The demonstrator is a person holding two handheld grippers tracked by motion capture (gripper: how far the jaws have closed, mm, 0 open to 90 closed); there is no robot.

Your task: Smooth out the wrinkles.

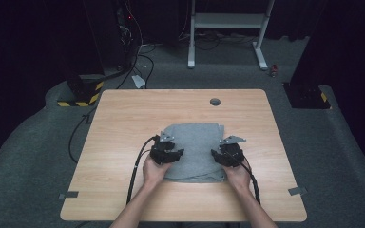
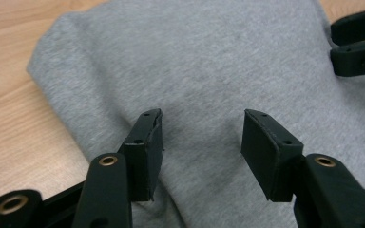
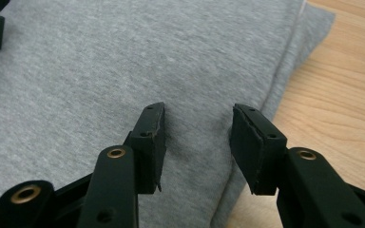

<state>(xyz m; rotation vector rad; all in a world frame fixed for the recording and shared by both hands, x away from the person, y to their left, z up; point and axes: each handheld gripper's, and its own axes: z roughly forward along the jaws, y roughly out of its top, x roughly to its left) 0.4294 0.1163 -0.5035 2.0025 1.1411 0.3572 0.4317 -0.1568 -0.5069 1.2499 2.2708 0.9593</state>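
a folded grey cloth (image 1: 195, 151) lies flat near the middle of the wooden table (image 1: 123, 123), a little toward the person's side. the left gripper (image 2: 202, 137) hangs over the cloth's left part, jaws spread wide with nothing between them (only fabric below). the right gripper (image 3: 197, 130) sits likewise over the right edge, jaws apart and empty.

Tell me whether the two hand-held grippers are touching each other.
Apart. The high view shows grey cloth lying between the left hand-held gripper and the right hand-held gripper.
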